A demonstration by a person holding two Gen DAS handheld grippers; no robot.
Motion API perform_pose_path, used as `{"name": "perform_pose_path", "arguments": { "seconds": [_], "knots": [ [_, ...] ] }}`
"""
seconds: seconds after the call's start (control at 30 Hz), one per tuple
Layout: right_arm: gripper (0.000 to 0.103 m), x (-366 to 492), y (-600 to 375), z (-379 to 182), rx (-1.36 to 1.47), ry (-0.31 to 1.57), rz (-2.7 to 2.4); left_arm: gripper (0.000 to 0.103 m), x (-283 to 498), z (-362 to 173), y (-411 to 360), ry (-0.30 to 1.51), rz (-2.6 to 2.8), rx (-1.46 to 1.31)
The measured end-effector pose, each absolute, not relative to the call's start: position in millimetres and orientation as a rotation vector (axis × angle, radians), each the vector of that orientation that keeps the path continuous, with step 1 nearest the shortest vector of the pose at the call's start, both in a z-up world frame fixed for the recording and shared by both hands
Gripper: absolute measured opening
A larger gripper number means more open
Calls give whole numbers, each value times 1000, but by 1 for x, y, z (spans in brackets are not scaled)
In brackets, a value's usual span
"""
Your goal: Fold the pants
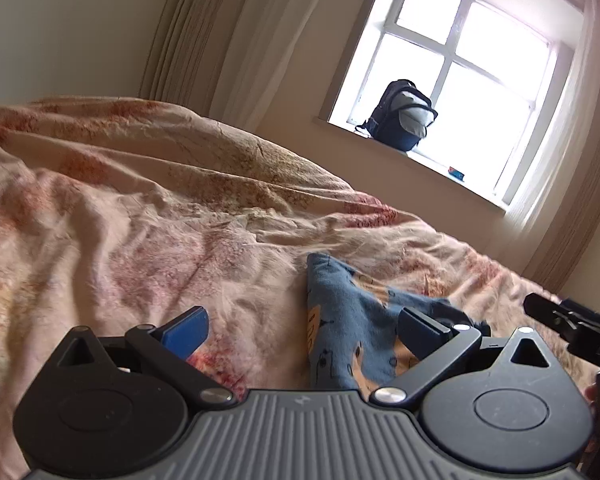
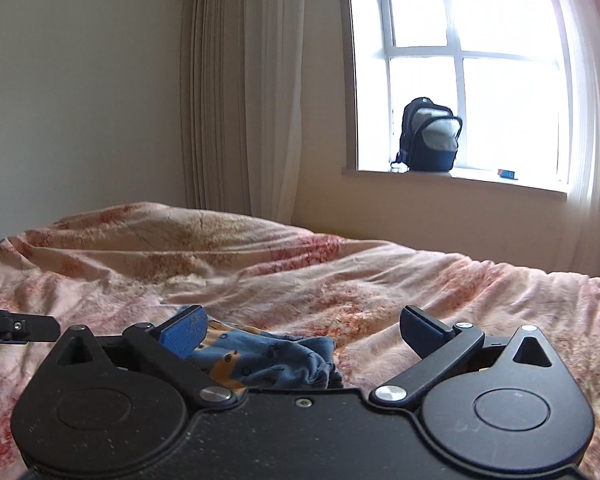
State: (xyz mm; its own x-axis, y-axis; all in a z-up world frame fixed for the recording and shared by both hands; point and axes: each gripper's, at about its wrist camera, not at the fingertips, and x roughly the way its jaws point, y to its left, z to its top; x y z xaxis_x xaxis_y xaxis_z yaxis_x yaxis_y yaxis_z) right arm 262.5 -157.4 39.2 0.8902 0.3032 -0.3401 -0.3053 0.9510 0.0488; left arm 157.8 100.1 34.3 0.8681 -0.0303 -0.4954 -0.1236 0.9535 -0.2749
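Your one pair of pants, blue with small orange and dark prints, lies bunched on the bed, close in front of both grippers. Much of it is hidden: in the left wrist view the gripper body covers its near edge, and in the right wrist view only a crumpled hump shows above the housing, so you cannot tell how far it is folded. Your left gripper has its fingers spread wide, nothing between the pads; the pants lie below and beyond the right-hand finger. Your right gripper is likewise wide apart and grips nothing, with the cloth beside its blue pad. Each gripper's tip pokes into the other's view, cut off at the frame edge. One backpack stands on the windowsill, beside one small box too tiny to read. One curtain hangs left of the window.
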Motion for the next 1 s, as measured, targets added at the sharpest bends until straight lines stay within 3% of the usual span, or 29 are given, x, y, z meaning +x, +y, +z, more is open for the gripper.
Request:
{"name": "perform_pose_path", "arguments": {
  "seconds": [0.53, 1.0],
  "knots": [
    [102, 159, -161, 59, -32, 285, 339, 103, 72, 58, 74, 491, 91, -162],
    [102, 114, -161, 46, -24, 292, 281, 103, 44, 43, 60, 483, 79, -63]
  ]
}}
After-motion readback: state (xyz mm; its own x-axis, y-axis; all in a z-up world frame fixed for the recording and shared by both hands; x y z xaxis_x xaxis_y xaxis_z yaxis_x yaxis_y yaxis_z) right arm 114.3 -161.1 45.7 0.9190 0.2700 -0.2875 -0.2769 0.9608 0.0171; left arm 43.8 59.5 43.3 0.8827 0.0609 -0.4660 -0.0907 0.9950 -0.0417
